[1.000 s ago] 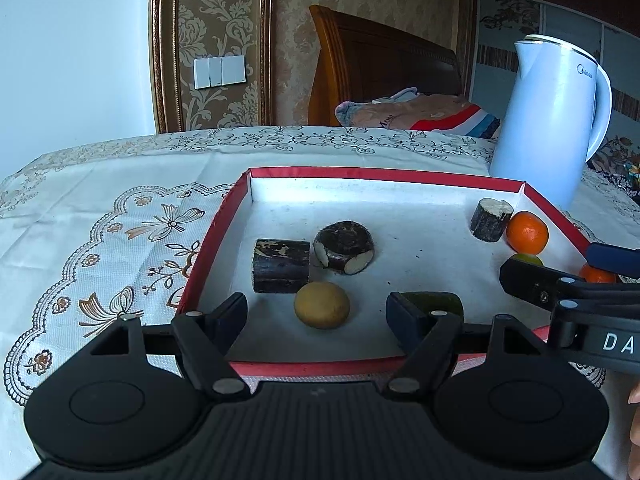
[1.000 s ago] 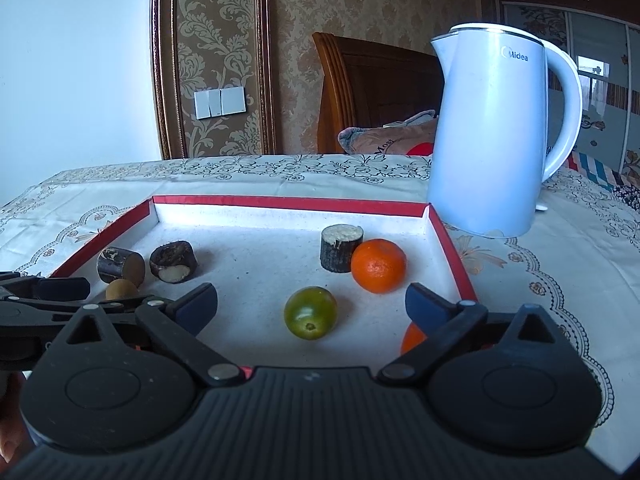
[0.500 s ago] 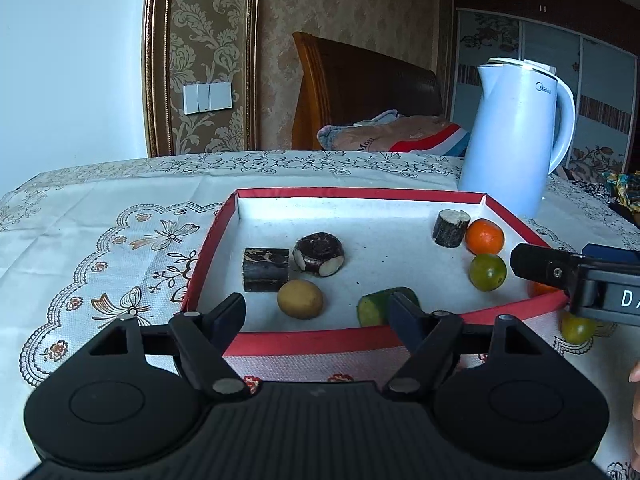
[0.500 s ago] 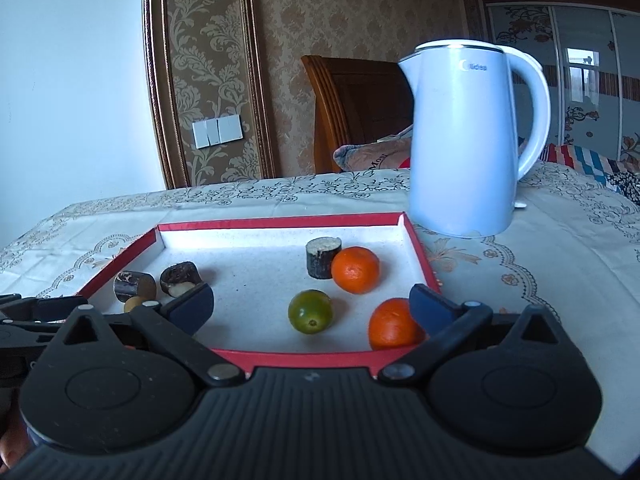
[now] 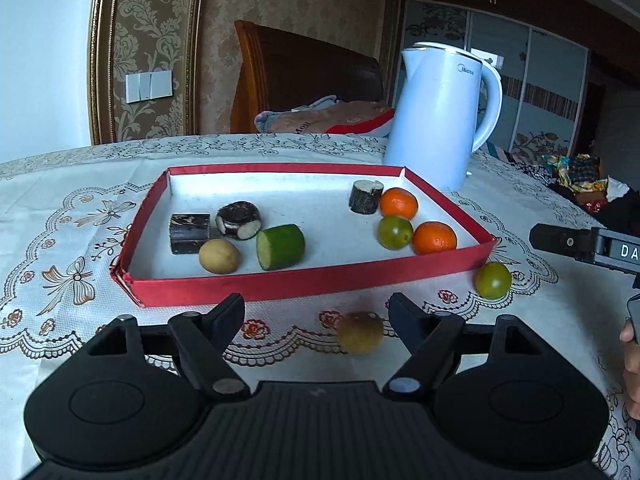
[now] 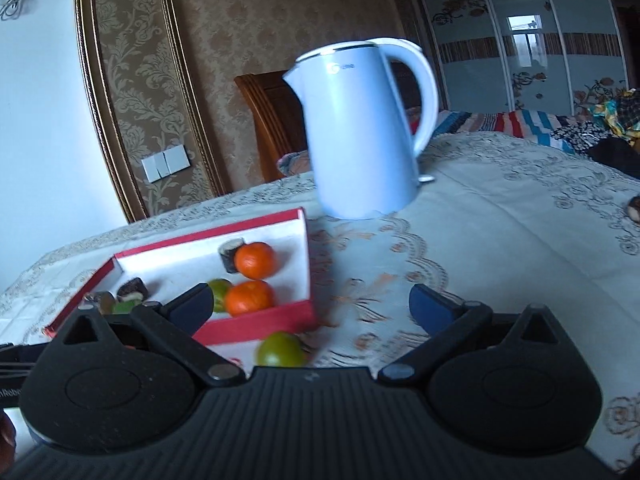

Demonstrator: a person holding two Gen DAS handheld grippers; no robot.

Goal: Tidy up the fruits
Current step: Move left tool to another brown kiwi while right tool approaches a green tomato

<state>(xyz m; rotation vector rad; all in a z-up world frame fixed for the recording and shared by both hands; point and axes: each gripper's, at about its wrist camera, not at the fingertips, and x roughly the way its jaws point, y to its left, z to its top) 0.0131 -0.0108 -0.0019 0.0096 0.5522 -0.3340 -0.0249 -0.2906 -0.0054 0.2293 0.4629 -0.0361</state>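
Your left gripper (image 5: 316, 312) hangs spread wide with nothing between its fingers, low over the worktop (image 5: 52, 208) just in front of the red tray (image 5: 304, 280). A kiwi (image 5: 360, 332) lies on the lace cloth close to the inner side of its right finger, not touching it as far as you can tell. Your right gripper (image 6: 312, 306) is likewise spread and empty, tilted, off the tray's right corner; a green citrus (image 6: 280, 350) sits on the cloth between its fingers, nearer the left one, outside the tray's front wall. In the left wrist view that same green citrus (image 5: 493, 280) rests just beyond the tray's front right corner. Inside the tray, on the left, you have two dark cut pieces (image 5: 190, 233), a potato-like yellow fruit (image 5: 219, 256) and a cut green chunk (image 5: 281, 247) grouped together. On the right sit a dark stub (image 5: 365, 197), two oranges (image 5: 434, 237) and another green citrus (image 5: 395, 232), clustered and touching or nearly so. A pale blue kettle (image 5: 436, 124) stands upright behind the tray's far right corner.
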